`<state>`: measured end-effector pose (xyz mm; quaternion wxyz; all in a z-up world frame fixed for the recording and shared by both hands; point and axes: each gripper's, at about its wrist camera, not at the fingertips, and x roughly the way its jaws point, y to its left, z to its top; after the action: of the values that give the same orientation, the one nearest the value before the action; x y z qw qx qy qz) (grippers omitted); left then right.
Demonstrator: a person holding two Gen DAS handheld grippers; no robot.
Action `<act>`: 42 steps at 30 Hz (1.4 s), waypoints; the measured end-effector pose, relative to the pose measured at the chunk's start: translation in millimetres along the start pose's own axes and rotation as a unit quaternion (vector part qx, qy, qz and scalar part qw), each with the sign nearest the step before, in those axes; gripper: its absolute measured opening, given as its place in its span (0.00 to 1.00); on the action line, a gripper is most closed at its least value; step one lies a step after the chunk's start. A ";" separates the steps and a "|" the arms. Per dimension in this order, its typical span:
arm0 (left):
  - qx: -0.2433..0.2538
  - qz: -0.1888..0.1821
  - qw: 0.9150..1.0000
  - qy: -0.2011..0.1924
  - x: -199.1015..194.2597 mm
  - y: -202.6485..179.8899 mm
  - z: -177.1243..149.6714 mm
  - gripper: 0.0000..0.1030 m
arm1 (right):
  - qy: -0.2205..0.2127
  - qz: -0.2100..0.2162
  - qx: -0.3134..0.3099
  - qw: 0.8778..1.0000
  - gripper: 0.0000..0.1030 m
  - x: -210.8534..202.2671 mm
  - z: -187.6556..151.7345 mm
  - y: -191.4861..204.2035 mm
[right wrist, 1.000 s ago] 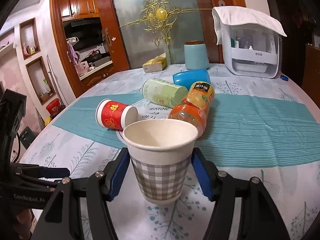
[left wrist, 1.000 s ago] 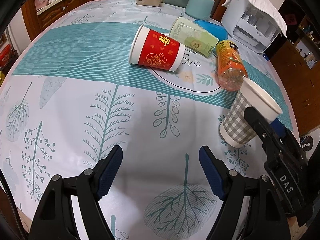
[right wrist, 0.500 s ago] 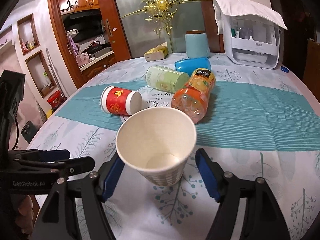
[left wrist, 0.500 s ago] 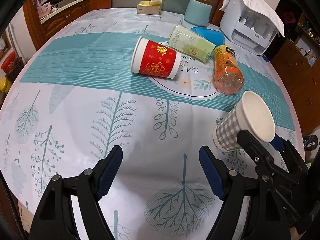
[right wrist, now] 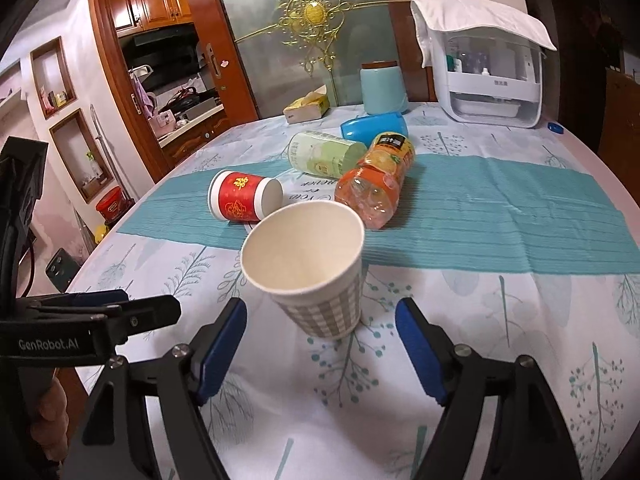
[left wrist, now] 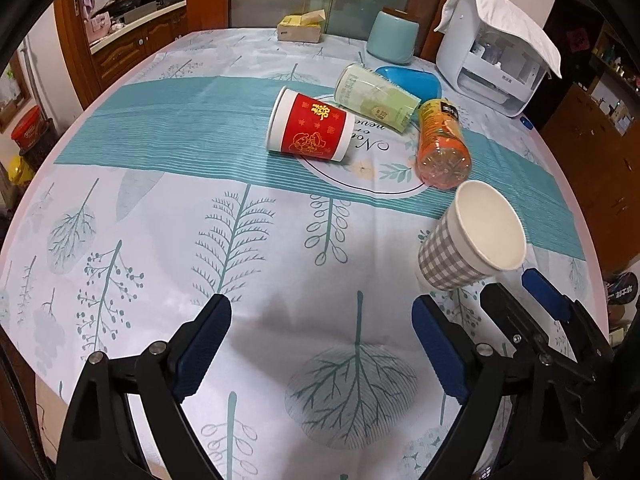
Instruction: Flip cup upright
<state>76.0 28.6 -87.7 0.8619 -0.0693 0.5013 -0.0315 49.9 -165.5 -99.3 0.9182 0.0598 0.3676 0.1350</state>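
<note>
A grey checked paper cup stands upright on the tablecloth, mouth up; it also shows in the left wrist view. My right gripper is open and sits just behind the cup, clear of it. It appears at the right of the left wrist view. My left gripper is open and empty over the near part of the table; its side shows at the left of the right wrist view. A red paper cup lies on its side further back.
A green can, an orange juice bottle and a blue cup lie on their sides near the table's middle. A white appliance, a teal canister and a tissue box stand at the back.
My right gripper has opened, let go of the checked cup and drawn back from it. The cup now stands free on the table. My left gripper has lifted slightly.
</note>
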 end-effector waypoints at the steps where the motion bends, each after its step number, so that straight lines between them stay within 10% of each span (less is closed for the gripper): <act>1: 0.003 0.000 1.000 -0.002 -2.8 -1.2 -2.3 0.88 | 0.000 0.000 0.002 1.000 0.75 -2.3 -1.3 -0.5; 42: 0.073 0.025 0.991 -0.112 -123.6 -47.0 -18.6 0.88 | -0.018 -0.067 0.002 0.998 0.76 -127.6 20.0 26.4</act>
<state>-0.6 -4.3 16.5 0.9158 0.0032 0.3998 -0.0389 -30.1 -177.7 4.7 0.9315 0.0397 0.3545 0.0717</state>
